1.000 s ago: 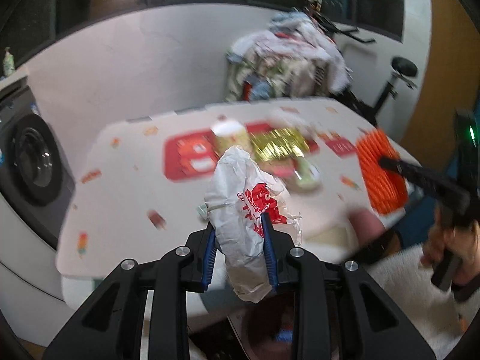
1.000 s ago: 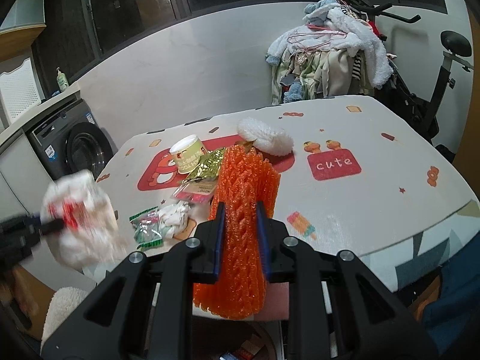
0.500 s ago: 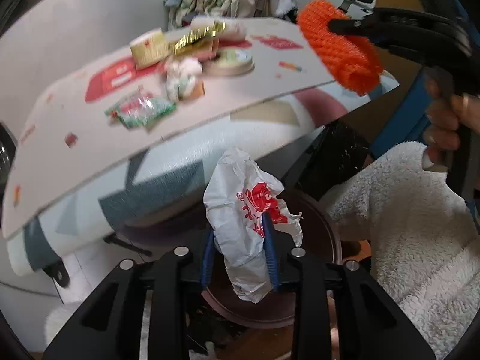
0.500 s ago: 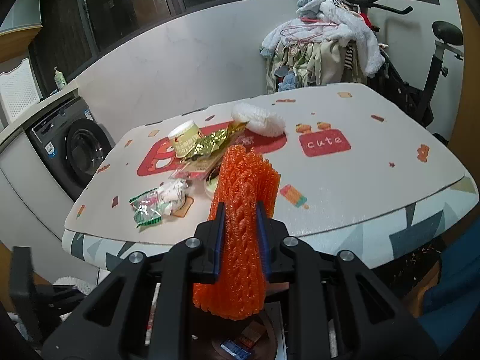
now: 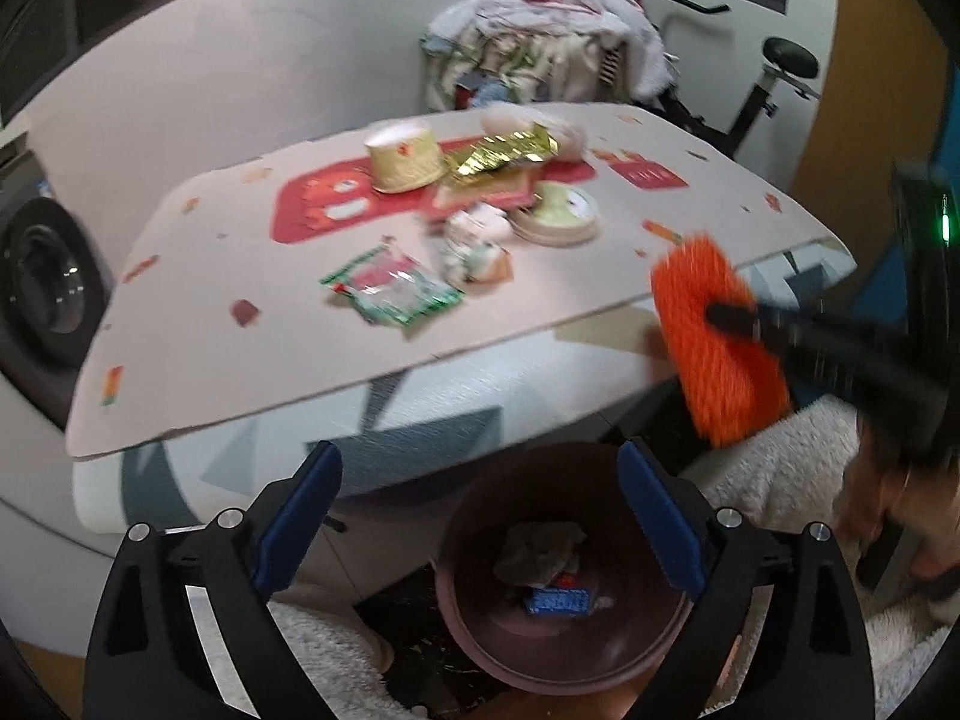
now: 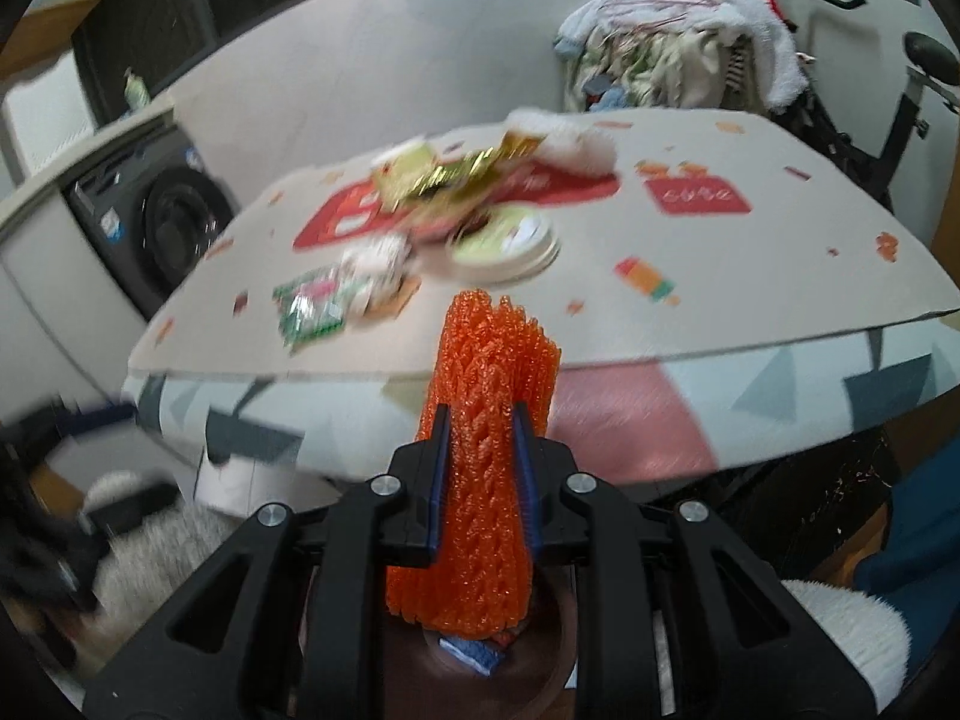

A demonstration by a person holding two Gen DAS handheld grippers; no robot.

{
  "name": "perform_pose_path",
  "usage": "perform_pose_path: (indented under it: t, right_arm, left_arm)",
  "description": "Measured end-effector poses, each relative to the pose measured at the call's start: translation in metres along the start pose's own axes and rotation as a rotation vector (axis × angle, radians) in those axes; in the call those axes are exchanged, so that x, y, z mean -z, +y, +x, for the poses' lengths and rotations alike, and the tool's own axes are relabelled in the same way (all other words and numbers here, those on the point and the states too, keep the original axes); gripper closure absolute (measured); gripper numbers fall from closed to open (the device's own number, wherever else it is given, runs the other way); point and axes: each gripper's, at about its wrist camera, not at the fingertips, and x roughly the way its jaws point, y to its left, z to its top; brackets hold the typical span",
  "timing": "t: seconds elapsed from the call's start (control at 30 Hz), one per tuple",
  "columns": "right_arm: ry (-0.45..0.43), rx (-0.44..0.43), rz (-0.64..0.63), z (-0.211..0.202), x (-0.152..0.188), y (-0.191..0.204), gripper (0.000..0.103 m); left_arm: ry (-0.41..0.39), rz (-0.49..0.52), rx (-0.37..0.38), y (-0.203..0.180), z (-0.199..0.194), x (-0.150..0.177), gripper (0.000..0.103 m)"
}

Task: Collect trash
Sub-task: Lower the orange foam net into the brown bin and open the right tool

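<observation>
Left gripper [image 5: 480,516]: blue-padded fingers [image 5: 297,519] spreading apart, nothing between them; hanging directly above round brown plastic trash bin [image 5: 474,630] on floor below tabletop edge.

Inside bin: crumpled whitish wrapper [image 5: 540,549] near the back wall, small blue packet [image 5: 555,600] in front of it at the bottom.

Right gripper [image 6: 480,474]: fingers [image 6: 437,480] clamped tight on orange foam mesh fruit sleeve [image 6: 486,456], sleeve upright, sticking out above and below the pads. Lower end of sleeve over the bin [image 6: 552,660], blue packet [image 6: 471,654] visible just under it. Seen from left wrist view, same sleeve [image 5: 714,336] up and to the right of the bin, level with tabletop edge, pinched by black fingers [image 5: 738,315]; hand [image 5: 900,510] blurred behind.

Beyond the bin, white patterned tabletop [image 5: 210,360] with red cartoon print. Trash on it, all farther back than the bin: green-and-red clear snack wrapper [image 5: 390,288] nearest the front edge; crumpled white paper wad [image 5: 474,240] just right of it; round pale-green lid [image 5: 561,216] behind-right of the wad; cream paper cup [image 5: 405,156] farther back; gold foil wrapper [image 5: 504,153] beside the cup, touching or overlapping a red flat packet, blur prevents telling which.

Left of the bin, front-loading washing machine [image 5: 42,300]. Far behind, heap of clothes [image 5: 540,54] and exercise bike [image 5: 774,90]. White fluffy rug [image 5: 780,468] right of the bin.
</observation>
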Motion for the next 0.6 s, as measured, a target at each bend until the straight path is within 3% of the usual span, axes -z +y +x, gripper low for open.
perform_pose_path:
  t: [0.2, 0.6]
  right_arm:
    - [0.088, -0.021, -0.070, 0.021, 0.025, 0.023, 0.080]
    - [0.167, 0.023, -0.134, 0.038, 0.041, 0.038, 0.079]
  left_arm:
    - [-0.029, -0.053, -0.035, 0.015, -0.012, -0.006, 0.010]
    - [-0.030, -0.103, -0.060, 0.033, -0.010, -0.005, 0.010]
